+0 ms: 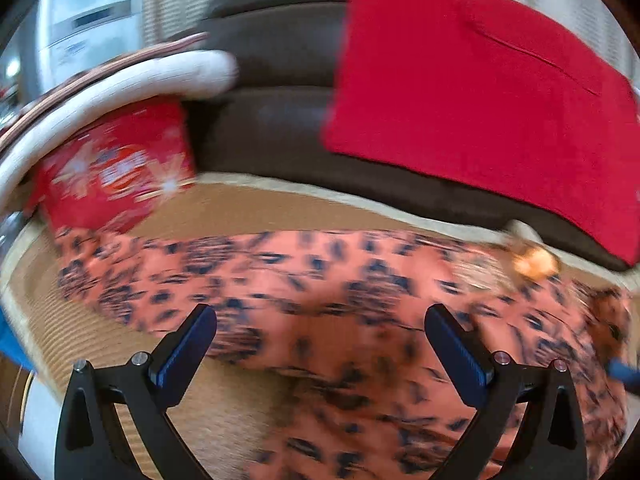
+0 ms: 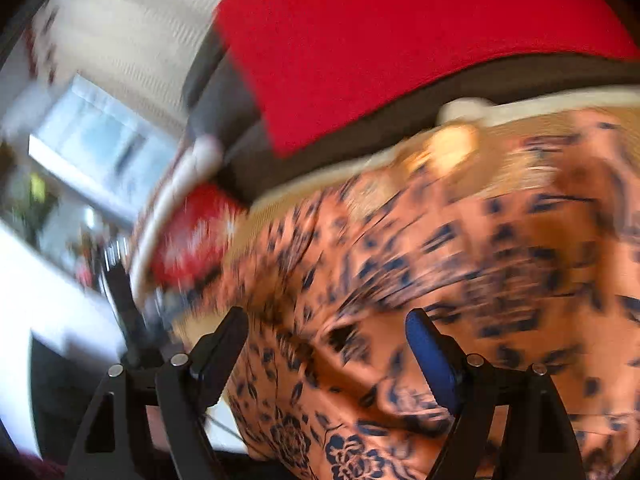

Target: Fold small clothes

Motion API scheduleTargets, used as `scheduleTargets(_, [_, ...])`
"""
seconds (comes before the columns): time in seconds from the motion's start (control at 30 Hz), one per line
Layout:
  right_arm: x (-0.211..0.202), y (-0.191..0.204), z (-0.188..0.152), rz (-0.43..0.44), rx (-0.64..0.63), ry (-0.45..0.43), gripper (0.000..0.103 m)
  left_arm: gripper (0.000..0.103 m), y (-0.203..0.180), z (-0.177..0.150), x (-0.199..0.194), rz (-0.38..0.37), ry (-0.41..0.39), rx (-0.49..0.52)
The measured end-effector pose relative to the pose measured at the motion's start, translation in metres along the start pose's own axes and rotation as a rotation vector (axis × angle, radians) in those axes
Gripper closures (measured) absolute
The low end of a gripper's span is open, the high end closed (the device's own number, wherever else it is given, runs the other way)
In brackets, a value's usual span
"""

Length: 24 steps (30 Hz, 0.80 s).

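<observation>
Orange cloth (image 1: 320,280) with dark flowers is lying spread on the woven mat (image 1: 248,208), directly ahead of and beneath both tools. Left tool (image 1: 320,344) and right tool (image 2: 326,344) are hanging released, jaws apart, gripping nothing; both views are blurring.

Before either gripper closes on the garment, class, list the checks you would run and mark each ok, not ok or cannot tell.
1. Left gripper jaws open: ok.
2. Right gripper jaws open: ok.
3. Salmon-orange fabric garment with dark blue floral print within view of both cameras: ok.
4. Garment lying flat: not ok, creased in the right wrist view.
5. Garment edge between the jaws: cannot tell, both views are blurred.
6. Red printed box off the garment: cannot tell.
</observation>
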State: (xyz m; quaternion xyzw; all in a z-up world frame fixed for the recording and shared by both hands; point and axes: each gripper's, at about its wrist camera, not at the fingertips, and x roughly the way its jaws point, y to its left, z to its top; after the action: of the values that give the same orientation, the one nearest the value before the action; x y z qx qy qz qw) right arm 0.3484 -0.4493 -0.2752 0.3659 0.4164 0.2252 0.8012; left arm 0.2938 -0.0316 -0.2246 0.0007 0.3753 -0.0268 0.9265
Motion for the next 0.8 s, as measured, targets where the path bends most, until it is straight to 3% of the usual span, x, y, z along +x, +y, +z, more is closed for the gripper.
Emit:
scheduleTargets(0.13, [-0.029,-0.072,0.01,0.051,0.374,-0.111,0.019,0.0,-0.055,-0.012,-0.004,-0.117,0.014,0.131])
scheduleTargets(0.2, [-0.032,-0.095,0.006,0.047,0.479,-0.135,0.022,0.0,-0.078,-0.019,-0.005,-0.143,0.023,0.177])
scheduleTargets(0.27, [-0.032,-0.113,0.003,0.054,0.565,-0.141,0.03,0.0,-0.101,-0.025,-0.006,-0.18,0.032,0.221])
scheduleTargets(0.33, [-0.03,-0.119,0.001,0.019,0.589,-0.136,0.046,0.0,-0.122,-0.031,-0.01,-0.187,0.024,0.276])
scheduleTargets(0.43, [-0.029,-0.124,0.0,-0.056,0.605,-0.12,0.071,0.0,-0.15,-0.043,-0.009,-0.125,-0.008,0.373])
scheduleTargets(0.57, [-0.022,-0.132,-0.004,-0.036,0.624,-0.112,0.073,0.0,-0.167,-0.053,0.01,-0.035,0.018,0.429])
scheduleTargets(0.67, [-0.024,-0.135,-0.003,-0.03,0.627,-0.11,0.073,0.0,-0.166,-0.056,0.023,-0.021,0.051,0.425])
scheduleTargets(0.8, [-0.018,-0.138,-0.006,-0.037,0.622,-0.109,0.073,0.0,-0.152,-0.054,0.033,0.075,0.046,0.424])
